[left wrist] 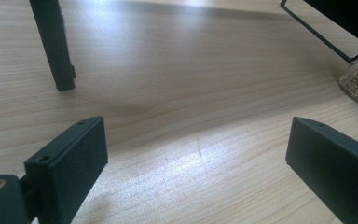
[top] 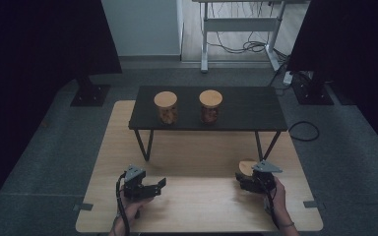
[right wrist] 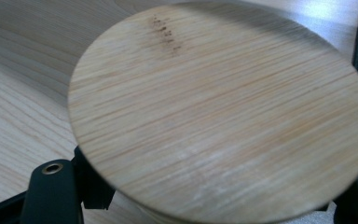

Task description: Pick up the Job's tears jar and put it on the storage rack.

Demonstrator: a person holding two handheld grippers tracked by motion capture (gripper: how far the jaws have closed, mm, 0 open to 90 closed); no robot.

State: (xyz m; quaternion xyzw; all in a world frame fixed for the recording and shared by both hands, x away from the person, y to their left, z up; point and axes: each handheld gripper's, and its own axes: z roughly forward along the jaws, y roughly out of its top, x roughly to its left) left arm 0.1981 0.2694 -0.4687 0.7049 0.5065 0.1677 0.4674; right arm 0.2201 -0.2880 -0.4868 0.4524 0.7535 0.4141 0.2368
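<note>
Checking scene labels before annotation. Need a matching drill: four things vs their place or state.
Things:
1. left gripper
2. right gripper
3. two lidded jars
4. black shelf

Places or states:
A. on the black shelf
B. stands on the wooden table
C. jaws open, nothing between them
D. shut on a wood-lidded jar

Pairs: 1-C, 2-D, 3-A, 4-B

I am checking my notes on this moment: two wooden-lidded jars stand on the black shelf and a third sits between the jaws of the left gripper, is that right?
Not quite: the third jar sits in the right gripper, whose jaws are shut on it, as the high view shows. The left gripper is open with nothing between its jaws. Two wooden-lidded jars do stand on the black shelf.
</note>
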